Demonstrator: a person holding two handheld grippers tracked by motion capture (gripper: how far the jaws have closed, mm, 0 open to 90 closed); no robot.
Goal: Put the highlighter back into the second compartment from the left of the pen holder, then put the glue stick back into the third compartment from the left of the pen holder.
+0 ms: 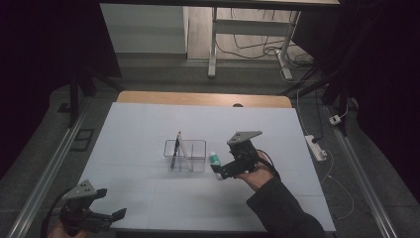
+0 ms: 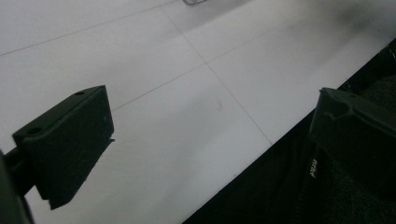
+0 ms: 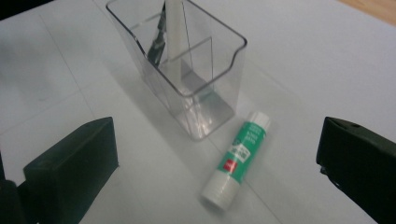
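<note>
Right gripper view looks along the right gripper [image 3: 217, 154], whose two black jaws stand wide apart with nothing pressed between them. Lying flat on the white table [image 3: 327, 60] in the gap ahead of them is a glue stick [image 3: 237, 157], green and white, its wider white end toward the camera and its narrower white end pointing away and to the right. Its long axis runs roughly along the line of the jaws, not across it, so I judge that the hand would need to turn, or come down over the stick's middle, for the pads to close on its round sides. Just beyond the glue stick, near its far end but apart from it, stands a clear plastic holder [image 3: 219, 88] with inner dividers; a white pen [image 3: 173, 32] and a dark pen [image 3: 158, 42] lean in its far compartment. The holder's near corner is what I think could be bumped on a careless approach.

In the high view the right gripper [image 1: 218, 171] sits just beside the glue stick [image 1: 214, 158], with the holder [image 1: 195, 148] to its left. The left gripper [image 1: 116, 215] hangs at the table's near left edge, jaws apart and empty, well apart from everything, so the right hand is much the nearer.
</note>
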